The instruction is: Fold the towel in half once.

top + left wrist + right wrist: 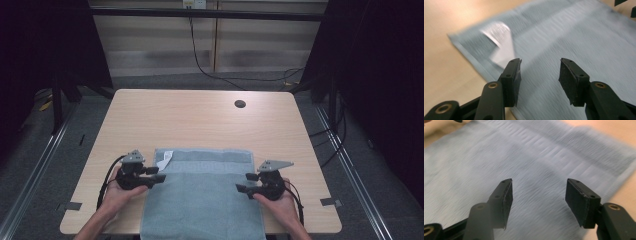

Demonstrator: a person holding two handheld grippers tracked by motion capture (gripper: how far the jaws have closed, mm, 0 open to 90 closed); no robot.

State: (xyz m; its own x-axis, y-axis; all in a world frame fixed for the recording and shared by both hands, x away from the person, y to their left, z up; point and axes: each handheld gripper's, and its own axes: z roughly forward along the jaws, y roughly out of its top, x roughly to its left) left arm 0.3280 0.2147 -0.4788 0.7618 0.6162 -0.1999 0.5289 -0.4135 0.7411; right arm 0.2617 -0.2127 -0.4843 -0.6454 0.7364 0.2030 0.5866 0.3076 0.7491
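A grey-blue towel (202, 195) lies flat on the wooden table (200, 120), hanging over its near edge. A white label (164, 159) sticks up at the towel's far left corner. My left gripper (159, 174) hovers at the towel's left edge, open, jaws pointing right. My right gripper (243, 182) hovers at the right edge, open, jaws pointing left. In the left gripper view the open gripper (540, 71) frames the towel (574, 37) just below the label (500, 42). In the right gripper view the gripper (537, 195) stands open over the towel (499, 155), nothing held.
A round cable hole (240, 104) sits in the table's far right part. Bare tabletop lies beyond the towel. Dark curtains and frame posts flank the table, with cables on the floor behind.
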